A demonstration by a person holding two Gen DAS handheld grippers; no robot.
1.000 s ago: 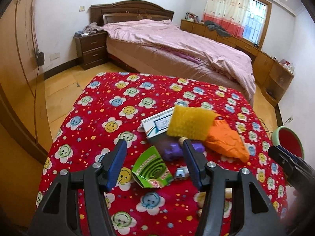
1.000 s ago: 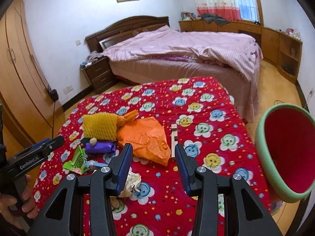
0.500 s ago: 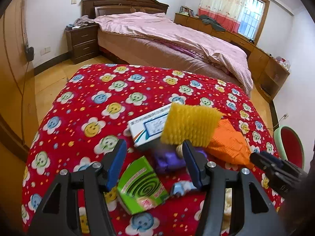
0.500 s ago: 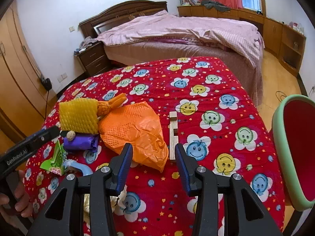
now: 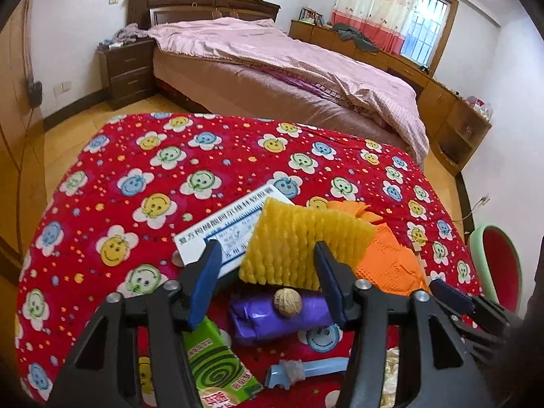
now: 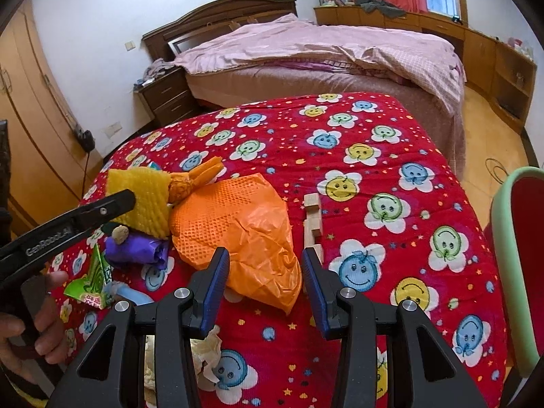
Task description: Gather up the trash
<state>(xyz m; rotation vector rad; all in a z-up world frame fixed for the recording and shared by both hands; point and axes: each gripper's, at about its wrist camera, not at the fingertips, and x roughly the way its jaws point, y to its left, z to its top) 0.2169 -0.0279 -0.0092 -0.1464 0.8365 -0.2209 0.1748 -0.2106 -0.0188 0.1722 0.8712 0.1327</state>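
Trash lies in a heap on a table under a red smiley-flower cloth (image 5: 136, 176). My left gripper (image 5: 267, 272) hangs over a yellow foam net (image 5: 295, 241), a purple wrapper (image 5: 272, 319) and a walnut (image 5: 288, 302). Its jaws are closing, with the net's lower edge between them and untouched. My right gripper (image 6: 265, 272) stands open around the near tip of an orange plastic bag (image 6: 244, 224), pads apart from it. A red bin with a green rim (image 6: 506, 238) stands off the table's right edge.
Also in the heap are a white medicine box (image 5: 221, 238), a green coil box (image 5: 217, 367), a blue plastic piece (image 5: 312, 369), wooden blocks (image 6: 312, 217) and crumpled paper (image 6: 207, 350). A bed (image 6: 323, 54) stands behind; a wardrobe (image 6: 23, 129) is at left.
Both grippers have moved forward and down toward the heap. The left went from over the green box to the yellow net, jaws slightly narrower. The right came up to the orange bag.
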